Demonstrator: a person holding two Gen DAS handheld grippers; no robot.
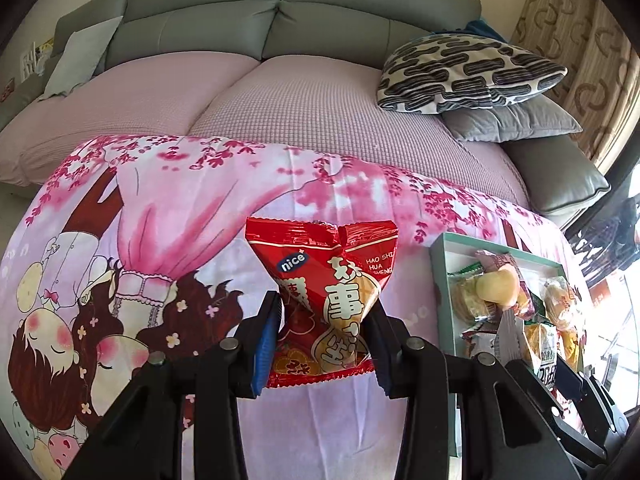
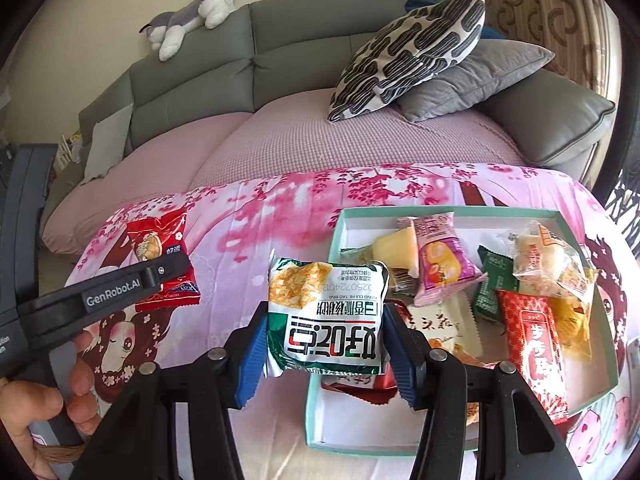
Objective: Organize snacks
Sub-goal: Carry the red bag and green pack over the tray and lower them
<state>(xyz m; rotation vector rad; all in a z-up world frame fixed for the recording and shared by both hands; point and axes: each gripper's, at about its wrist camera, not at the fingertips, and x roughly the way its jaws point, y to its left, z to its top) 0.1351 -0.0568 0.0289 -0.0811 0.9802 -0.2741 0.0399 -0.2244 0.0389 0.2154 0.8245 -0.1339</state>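
Note:
My left gripper (image 1: 325, 320) is shut on a red snack packet (image 1: 325, 280) and holds it above the pink cartoon-print cloth (image 1: 180, 208). That packet (image 2: 162, 256) and the left gripper (image 2: 168, 270) also show at the left of the right wrist view. My right gripper (image 2: 325, 344) is shut on a green-and-white walnut cookie packet (image 2: 326, 316), held at the left edge of a mint-green box (image 2: 338, 236). The box holds several packets and shows in the left wrist view (image 1: 440, 280) at the right.
A grey sofa (image 2: 192, 80) with a pink cover lies behind the cloth-covered table. A patterned pillow (image 2: 412, 52) and grey pillow (image 2: 476, 76) sit at its right. A plush cat (image 2: 192, 16) lies on the backrest. Curtains (image 1: 580, 60) hang at the right.

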